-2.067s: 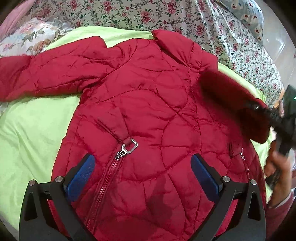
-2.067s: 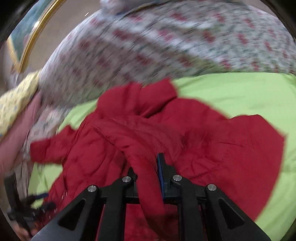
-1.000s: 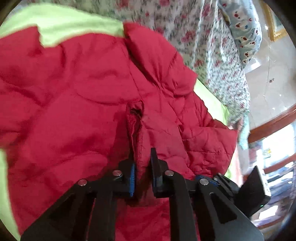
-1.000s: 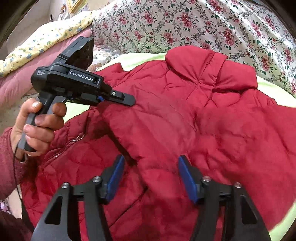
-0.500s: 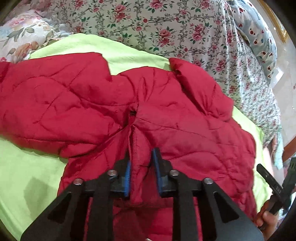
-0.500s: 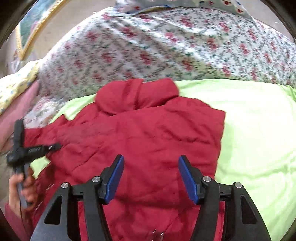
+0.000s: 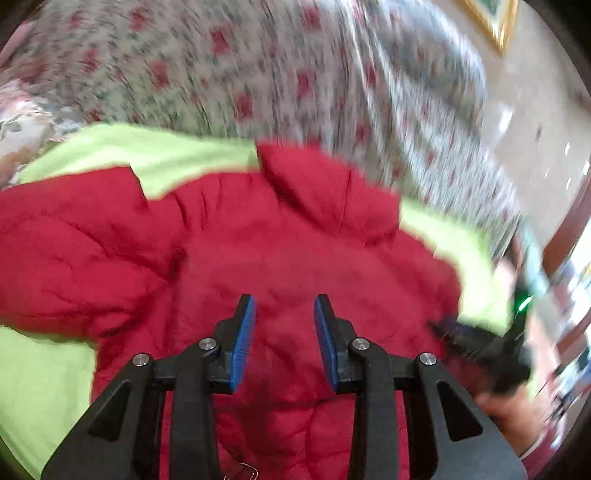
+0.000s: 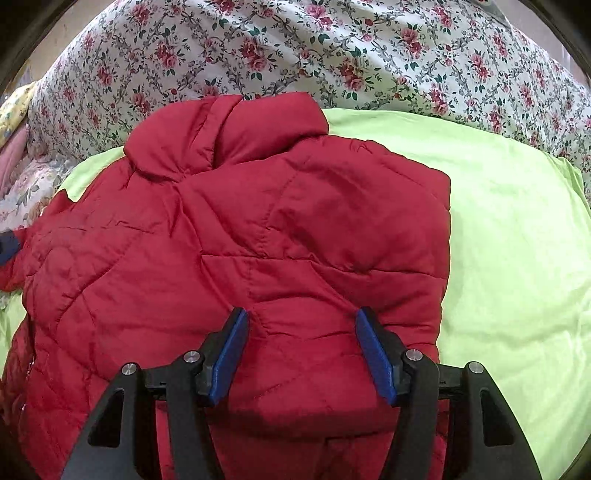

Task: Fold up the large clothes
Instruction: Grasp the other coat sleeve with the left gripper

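— Covering the bed, what do you see?
— A lime-green sheet [image 8: 509, 236], with a floral quilt [image 8: 332, 48] bunched behind it. The left wrist view, blurred, shows a gilt picture frame [image 7: 495, 18] on the wall.
— And the garment?
— A red quilted jacket [image 8: 258, 240] lies on the sheet, collar toward the quilt.
— The grippers?
— The right gripper [image 8: 301, 354] hangs over the jacket's lower part, jaws spread, holding nothing. The left gripper [image 7: 284, 341] is also parted and empty above the jacket.

red quilted jacket [image 8: 236, 266] — flat on green sheet | one side folded inward
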Demonstrator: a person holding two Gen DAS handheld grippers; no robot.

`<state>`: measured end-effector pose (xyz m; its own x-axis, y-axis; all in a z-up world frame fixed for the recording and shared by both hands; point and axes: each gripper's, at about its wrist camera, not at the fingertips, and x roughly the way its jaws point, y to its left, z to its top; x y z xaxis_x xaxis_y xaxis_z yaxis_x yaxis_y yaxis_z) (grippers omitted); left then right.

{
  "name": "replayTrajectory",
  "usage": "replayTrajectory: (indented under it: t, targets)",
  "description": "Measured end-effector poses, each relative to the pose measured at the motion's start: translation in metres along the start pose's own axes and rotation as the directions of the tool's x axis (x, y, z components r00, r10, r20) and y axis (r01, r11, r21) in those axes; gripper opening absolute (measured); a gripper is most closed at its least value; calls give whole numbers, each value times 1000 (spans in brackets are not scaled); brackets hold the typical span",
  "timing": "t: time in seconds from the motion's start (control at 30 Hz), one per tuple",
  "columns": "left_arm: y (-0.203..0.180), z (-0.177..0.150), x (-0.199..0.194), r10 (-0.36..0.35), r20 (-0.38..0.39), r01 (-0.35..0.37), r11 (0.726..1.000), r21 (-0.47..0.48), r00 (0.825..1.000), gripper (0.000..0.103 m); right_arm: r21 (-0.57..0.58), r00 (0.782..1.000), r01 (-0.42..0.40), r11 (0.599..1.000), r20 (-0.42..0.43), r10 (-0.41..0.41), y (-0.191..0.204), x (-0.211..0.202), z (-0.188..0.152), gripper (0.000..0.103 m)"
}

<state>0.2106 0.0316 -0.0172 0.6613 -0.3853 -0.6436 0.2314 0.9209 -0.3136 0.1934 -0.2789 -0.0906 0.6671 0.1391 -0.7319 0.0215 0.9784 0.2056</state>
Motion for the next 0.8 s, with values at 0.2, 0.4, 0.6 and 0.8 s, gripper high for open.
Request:
replayTrajectory:
  t: [0.2, 0.4, 0.6, 0.8]
  targets:
    - [17, -11, 26, 98, -119, -101, 995, -15, 988, 23, 8, 1000, -7, 1000, 11, 7, -2, -2, -3, 63]
    - [25, -16, 22, 93, -117, -100, 993, -58, 989, 17, 25, 1000, -17, 1000, -10, 18, -6, -4, -5, 63]
    - [34, -26, 5, 94, -70, -102, 988, -119, 993, 18, 47, 999, -34, 998, 15, 34, -7, -13, -6, 64]
    - [80, -22, -43, 193, 14, -180, 939, -293, 981, 43, 120, 986, -125, 985, 128, 109, -19, -43, -5, 64]
